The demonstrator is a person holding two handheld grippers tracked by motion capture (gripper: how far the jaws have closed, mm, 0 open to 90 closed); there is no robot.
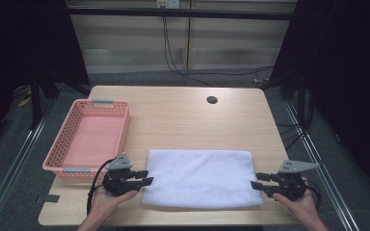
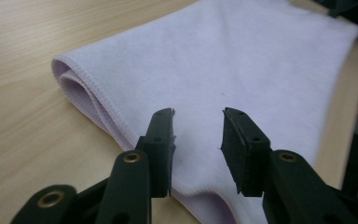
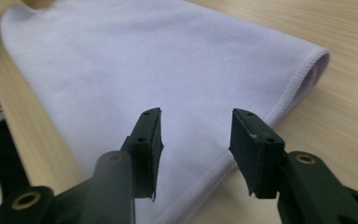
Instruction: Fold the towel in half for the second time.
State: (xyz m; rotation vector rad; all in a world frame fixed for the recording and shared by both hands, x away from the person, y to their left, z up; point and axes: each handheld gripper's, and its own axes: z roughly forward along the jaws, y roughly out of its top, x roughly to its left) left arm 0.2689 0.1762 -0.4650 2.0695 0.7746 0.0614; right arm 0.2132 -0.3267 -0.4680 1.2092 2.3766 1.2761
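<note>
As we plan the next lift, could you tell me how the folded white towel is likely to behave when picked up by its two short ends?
The folded white towel probably sags mid-span: it's soft fabric. Its layers, visible at the hemmed fold, may separate unless pinched together. It looks light.

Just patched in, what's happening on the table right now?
A person works a folded white towel lying flat on the wooden table. The left gripper sits at the towel's left edge and the right gripper at its right edge, both with jaws apart and not clamping the cloth. A pink plastic basket stands to the left.
</note>
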